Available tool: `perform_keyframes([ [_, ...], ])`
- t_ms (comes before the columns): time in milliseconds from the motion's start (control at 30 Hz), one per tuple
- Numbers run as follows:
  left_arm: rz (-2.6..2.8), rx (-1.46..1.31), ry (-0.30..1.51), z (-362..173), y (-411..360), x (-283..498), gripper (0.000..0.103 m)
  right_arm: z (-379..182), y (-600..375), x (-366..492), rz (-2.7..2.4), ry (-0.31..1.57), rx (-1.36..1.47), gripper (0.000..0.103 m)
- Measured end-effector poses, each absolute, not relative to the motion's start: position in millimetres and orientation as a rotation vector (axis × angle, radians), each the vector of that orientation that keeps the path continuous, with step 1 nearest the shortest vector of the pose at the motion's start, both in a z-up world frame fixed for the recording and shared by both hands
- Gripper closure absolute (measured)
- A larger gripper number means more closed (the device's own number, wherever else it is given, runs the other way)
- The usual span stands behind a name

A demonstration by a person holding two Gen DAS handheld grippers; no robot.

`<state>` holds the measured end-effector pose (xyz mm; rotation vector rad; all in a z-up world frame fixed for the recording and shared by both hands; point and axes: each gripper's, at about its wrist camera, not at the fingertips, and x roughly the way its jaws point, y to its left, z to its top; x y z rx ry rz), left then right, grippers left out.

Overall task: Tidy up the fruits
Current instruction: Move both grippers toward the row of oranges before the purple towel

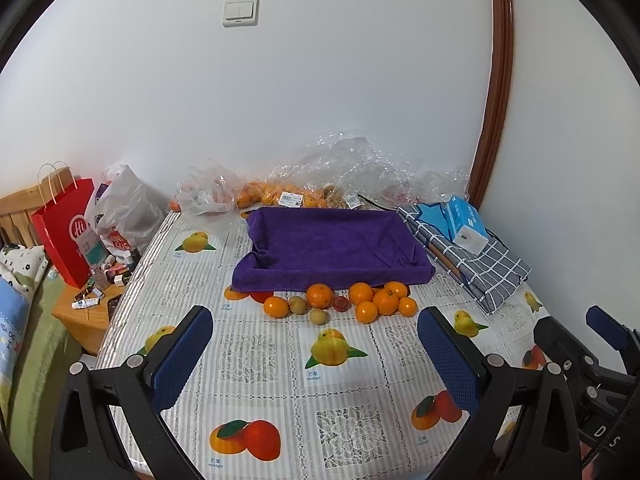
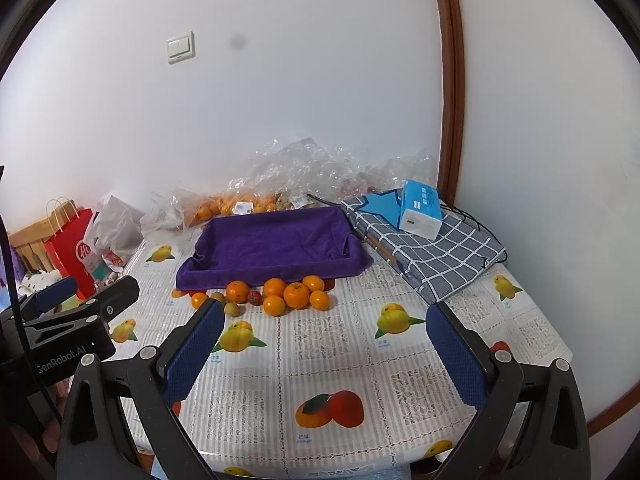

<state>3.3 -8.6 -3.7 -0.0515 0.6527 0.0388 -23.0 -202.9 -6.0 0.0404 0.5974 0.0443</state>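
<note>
Nearest the lens, the left hand-held gripper point(image 1: 316, 344) stood with its blue-padded fingers point(image 1: 182, 354) spread wide over the tabletop point(image 1: 256, 360), nothing between them; the right hand-held gripper point(image 2: 324, 344) was spread the same way and just as empty. That tabletop wore a white plastic cloth printed with mangoes and lace squares. Behind the fruit lay a shallow rectangular tray lined with a purple towel point(image 1: 332, 248), nothing in it. To its right was a folded grey checked cloth point(image 1: 476, 264) carrying a blue and white tissue pack point(image 1: 466, 222). Crumpled clear plastic bags point(image 1: 352, 168) were heaped against the white wall, some holding more oranges. A cluster of loose oranges point(image 1: 384, 300) sat on the tabletop just in front of the tray, touching one another, with a larger orange point(image 1: 319, 295) and another orange point(image 1: 276, 306) to their left. Two small brown-green round fruits point(image 1: 298, 305) and a small red fruit point(image 1: 341, 303) lay among them.

Only the left view showed the wooden bedside cabinet point(image 1: 86, 320) strewn with small items and the green bedding beside it, though both views caught the red paper shopping bag point(image 1: 66, 232). From the right view, the left finger hid part of the fruit row.
</note>
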Motion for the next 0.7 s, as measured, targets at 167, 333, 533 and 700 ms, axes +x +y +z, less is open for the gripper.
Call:
perform_keyframes([
  [167, 0.042, -0.047, 0.662, -4, -9, 7, 0.000, -10, -201, -20, 0.039, 0.608, 0.032, 0.003],
  [333, 0.017, -0.105, 0.572, -9, -7, 2, 0.000, -10, -201, -19, 0.039, 0.608, 0.033, 0.003],
  [533, 0.007, -0.126, 0.549, -8, -5, 1, 0.000, -12, -198, -21, 0.038, 0.607, 0.024, 0.003],
  [700, 0.021, -0.095, 0.590, -9, 0, 2, 0.000, -11, -198, -20, 0.038, 0.598, 0.023, 0.003],
])
